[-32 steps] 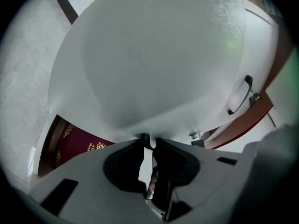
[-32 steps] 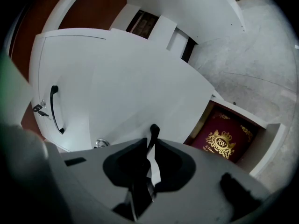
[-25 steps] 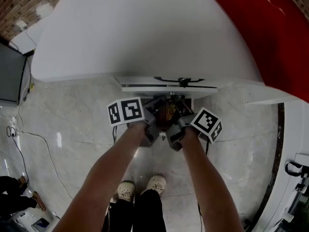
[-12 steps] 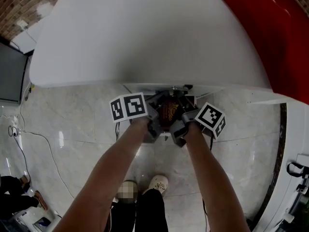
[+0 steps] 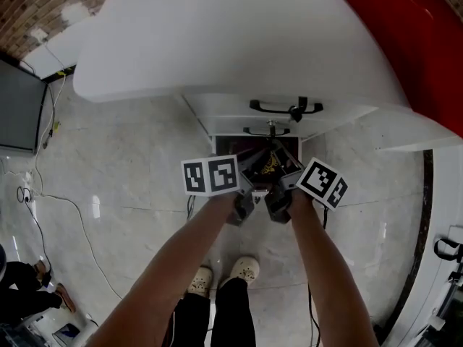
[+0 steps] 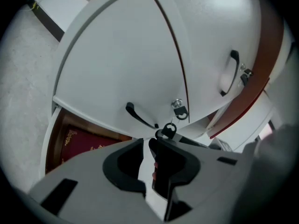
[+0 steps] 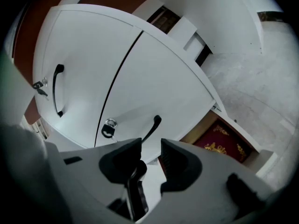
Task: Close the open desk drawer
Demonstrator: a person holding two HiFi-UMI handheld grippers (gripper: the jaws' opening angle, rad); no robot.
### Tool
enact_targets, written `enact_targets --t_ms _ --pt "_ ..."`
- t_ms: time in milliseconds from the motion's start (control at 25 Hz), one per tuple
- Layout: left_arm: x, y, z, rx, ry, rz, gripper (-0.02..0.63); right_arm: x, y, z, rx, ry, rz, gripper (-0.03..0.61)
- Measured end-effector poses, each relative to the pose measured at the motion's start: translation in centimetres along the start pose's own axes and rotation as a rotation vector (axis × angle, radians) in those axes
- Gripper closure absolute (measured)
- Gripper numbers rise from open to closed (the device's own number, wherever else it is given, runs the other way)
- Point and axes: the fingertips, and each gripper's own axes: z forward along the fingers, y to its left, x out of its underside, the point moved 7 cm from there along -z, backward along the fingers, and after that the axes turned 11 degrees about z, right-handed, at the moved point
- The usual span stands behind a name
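Under the white desk top (image 5: pixel 239 42) stand two shut white drawer fronts, each with a black handle (image 5: pixel 286 108) (image 6: pixel 140 116) (image 7: pixel 152 127); a key hangs in the lock (image 6: pixel 177 107) (image 7: pixel 109 127). Below them the bottom drawer (image 6: pixel 49 139) (image 7: pixel 256 149) is pulled out, with a maroon book (image 5: pixel 269 163) (image 6: pixel 88 146) (image 7: pixel 222 143) lying inside. My left gripper (image 5: pixel 252 188) (image 6: pixel 147 146) and right gripper (image 5: pixel 281 185) (image 7: pixel 150 146) hover side by side just in front of the open drawer. Both sets of jaws have just been opening, the right more widely, and nothing sits between them.
A dark screen (image 5: pixel 18 110) stands at the left, with cables (image 5: pixel 43 201) trailing over the marble floor. A red surface (image 5: pixel 412 35) borders the desk on the right, and white furniture (image 5: pixel 438 266) stands at the right edge. The person's feet (image 5: pixel 224 277) are below the grippers.
The view has pulled back, so two drawer fronts and the book-filled drawer now show. Both grippers have shifted right and lower in the picture, closer together.
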Motion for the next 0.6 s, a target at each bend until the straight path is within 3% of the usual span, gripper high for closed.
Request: enact_targets --t_ms 240,360,440,600 --pt "2.0 -1.0 -3.0 0.037 0.030 0.059 0.603 2.6 -0.3 -2.8 0.005 0.016 -0.055 0.471" --pt "2.8 -2.2 -4.7 0.050 0.061 0.175 0.604 4.7 1.0 -4.1 0.023 0.072 -0.211 0.554" --pt "3.2 -3.4 -6.1 0.038 0.072 0.269 0.604 6.0 2.2 -5.1 0.039 0.093 -0.316 0.565" --pt "3.0 -6.4 -9.4 -0.008 0.073 0.407 0.604 7.4 5.0 -7.8 0.058 0.095 -0.410 0.566"
